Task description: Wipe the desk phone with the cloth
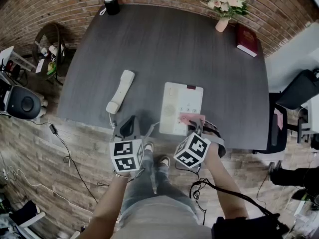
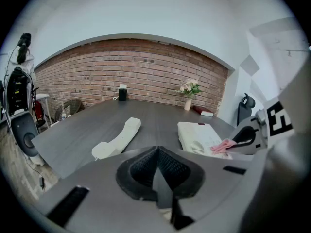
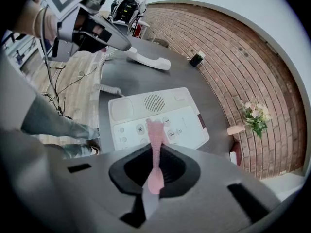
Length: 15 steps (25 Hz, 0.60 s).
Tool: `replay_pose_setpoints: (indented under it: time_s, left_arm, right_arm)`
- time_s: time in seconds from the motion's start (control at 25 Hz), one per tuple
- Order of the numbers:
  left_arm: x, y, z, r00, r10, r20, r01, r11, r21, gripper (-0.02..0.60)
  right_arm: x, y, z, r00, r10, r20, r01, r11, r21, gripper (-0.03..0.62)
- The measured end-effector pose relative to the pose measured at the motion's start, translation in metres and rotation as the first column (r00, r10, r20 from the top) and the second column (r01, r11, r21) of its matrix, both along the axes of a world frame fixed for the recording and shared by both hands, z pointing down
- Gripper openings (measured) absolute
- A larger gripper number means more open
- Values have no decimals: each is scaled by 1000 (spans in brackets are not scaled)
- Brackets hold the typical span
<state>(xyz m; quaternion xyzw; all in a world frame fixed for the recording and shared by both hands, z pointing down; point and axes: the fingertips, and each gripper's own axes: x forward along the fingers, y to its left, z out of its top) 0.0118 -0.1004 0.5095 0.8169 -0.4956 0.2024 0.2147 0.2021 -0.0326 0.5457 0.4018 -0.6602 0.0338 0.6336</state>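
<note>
Dark grey worktop (image 1: 164,49) carries a cream plastic desk phone (image 1: 181,107); right gripper (image 3: 154,164) clamps a pink cloth (image 3: 155,140) over its keypad, left gripper (image 2: 156,178) closed empty to its left.

A dark tabletop (image 1: 164,49) carries a white phone base (image 1: 180,108) near its front edge, the handset (image 1: 120,91) lying apart to its left. A black speaker (image 1: 111,3), flower vase (image 1: 222,24) and red book (image 1: 247,40) line the far edge.
</note>
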Motion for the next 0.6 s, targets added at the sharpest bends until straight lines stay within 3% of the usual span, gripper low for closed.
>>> replay_pose_setpoints:
  time_s: [0.6]
  left_arm:
    - [1,16,4,1000,1,-2,-1,1000,-4,5]
  right_arm:
    - [-7,20,6,1000,-1,19,1,1000,-13,18]
